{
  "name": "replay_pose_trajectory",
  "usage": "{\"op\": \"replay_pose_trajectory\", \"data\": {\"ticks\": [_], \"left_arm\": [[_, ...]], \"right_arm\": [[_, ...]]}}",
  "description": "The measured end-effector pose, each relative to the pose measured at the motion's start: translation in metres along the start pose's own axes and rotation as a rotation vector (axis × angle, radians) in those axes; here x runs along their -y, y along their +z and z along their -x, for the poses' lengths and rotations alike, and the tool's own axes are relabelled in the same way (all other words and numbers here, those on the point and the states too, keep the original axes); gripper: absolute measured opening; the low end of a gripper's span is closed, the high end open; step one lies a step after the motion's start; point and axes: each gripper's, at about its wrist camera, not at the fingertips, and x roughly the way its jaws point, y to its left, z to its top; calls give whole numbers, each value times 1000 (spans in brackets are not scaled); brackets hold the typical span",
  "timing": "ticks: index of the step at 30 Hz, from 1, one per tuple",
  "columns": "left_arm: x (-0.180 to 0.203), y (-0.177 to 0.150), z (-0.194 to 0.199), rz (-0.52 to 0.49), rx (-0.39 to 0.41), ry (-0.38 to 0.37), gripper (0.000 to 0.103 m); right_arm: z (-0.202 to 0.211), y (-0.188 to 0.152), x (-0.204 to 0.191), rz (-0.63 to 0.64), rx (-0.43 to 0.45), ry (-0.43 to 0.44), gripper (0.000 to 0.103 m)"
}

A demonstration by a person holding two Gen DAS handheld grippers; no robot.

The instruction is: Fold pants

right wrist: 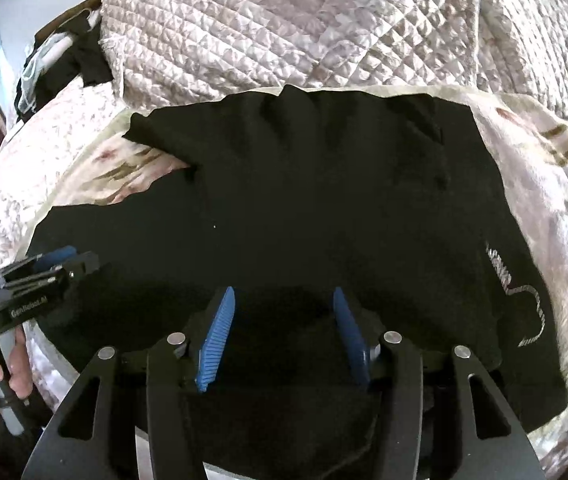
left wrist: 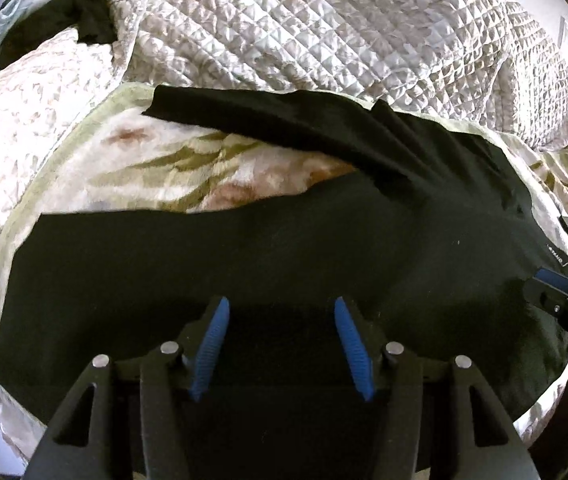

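While black pants [left wrist: 244, 248] lie spread ahead of both sets of jaws on a flowered blanket [left wrist: 156, 172], their long axis runs sideways across the views, waist toward the right gripper [right wrist: 280, 332], legs forking beyond the left gripper [left wrist: 280, 340]. Both stand released, blue pads [left wrist: 212, 344] apart over the near edge, nothing pinched. A clean fold likely needs matched grips on that edge, lifted together.

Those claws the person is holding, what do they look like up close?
Each claw is matte black with angular, cut-out arms and silver round pins. The left claw and right claw both carry ribbed blue pads. White lettering marks the left one's side, and a thin cable runs by its grey handle.
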Motion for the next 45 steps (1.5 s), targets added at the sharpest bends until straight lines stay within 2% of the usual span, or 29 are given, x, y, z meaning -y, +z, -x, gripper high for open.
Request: {"op": "replay_pose_trajectory", "data": {"ticks": [6,10,17,24,31,34,36,37,39,40,41,43,45], "left_arm": [[-1,42,-4,-33,15,-44,65],[1,77,-18,-60,31,-77,69],[-4,144,-66,-66,50,-86,72],[-9,200,-128,-19,51,-99,74],[1,224,-186,-29,14,-68,75],[6,222,-205,-59,-18,-39,75],[12,219,-206,-97,2,-10,75],[14,219,-206,-107,2,-6,69],[19,220,-206,-130,1,-9,47],[23,219,-205,-151,2,-2,26],[29,219,-205,-174,1,-6,4],[37,217,-203,-197,6,19,4],[34,218,-195,-169,17,7,2]], "right_arm": [[-8,37,13,45,-37,47,53],[-18,70,24,111,-25,39,56],[-55,130,51,143,-29,44,59],[-108,177,73,163,-36,47,60],[-163,209,80,204,-71,58,60],[-184,213,80,233,-122,33,60],[-188,212,76,261,-121,28,60],[-188,211,74,278,-124,19,58],[-188,210,71,297,-121,10,37],[-187,209,69,307,-122,12,16],[-187,209,66,316,-127,15,10],[-185,210,57,351,-120,-13,8],[-171,211,52,346,-98,-1,7]]}}
